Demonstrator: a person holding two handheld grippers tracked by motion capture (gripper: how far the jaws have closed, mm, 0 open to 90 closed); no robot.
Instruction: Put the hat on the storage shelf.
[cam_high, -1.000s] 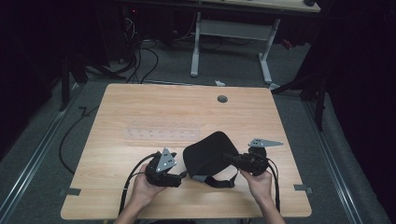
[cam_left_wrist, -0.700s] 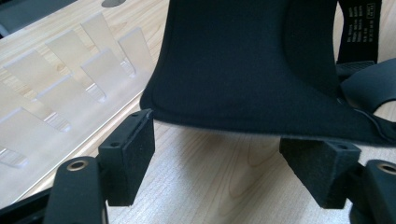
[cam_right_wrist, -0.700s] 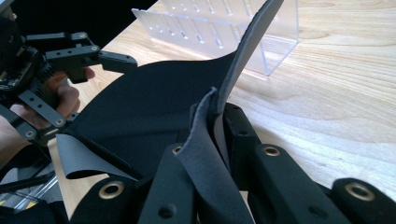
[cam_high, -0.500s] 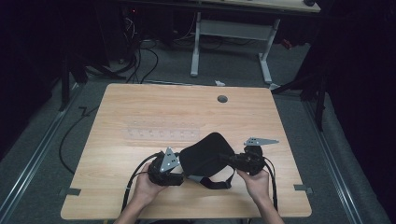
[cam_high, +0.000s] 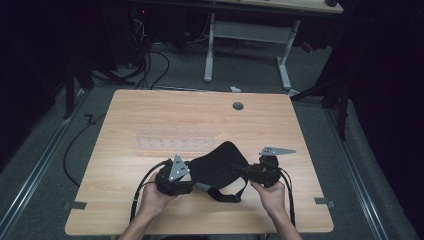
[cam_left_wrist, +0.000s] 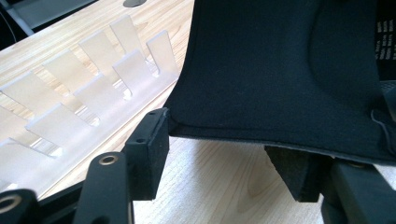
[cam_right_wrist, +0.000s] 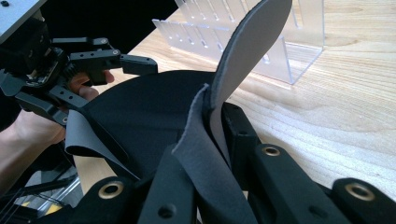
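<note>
At the near edge of the wooden table, a person's two hands come in from the bottom. The left hand holds the left gripper. The right hand holds the right gripper. A black cable loops from the left gripper toward the near edge.

Between the two grippers is a black cloth piece. It looks like a soft eye mask with a strap, but it is too dark to be sure. The strap hangs down on the near side and rests on the table.

The right gripper is clenched on the right edge of the cloth. In the right gripper view the grey underside of the cloth is pinched tight between the two black jaws, and a flap of it sticks up.

In the left gripper view the jaws are spread apart. The left edge of the cloth lies over them. One jaw touches the cloth's corner and the cloth rests on top of the other jaw. It is not squeezed.

Just past the cloth, a clear plastic rack with many upright slots lies on the table. Farther away there is a small round grey hole near the far edge.

Beyond the table are a dark floor, some cables and the white legs of another desk.
</note>
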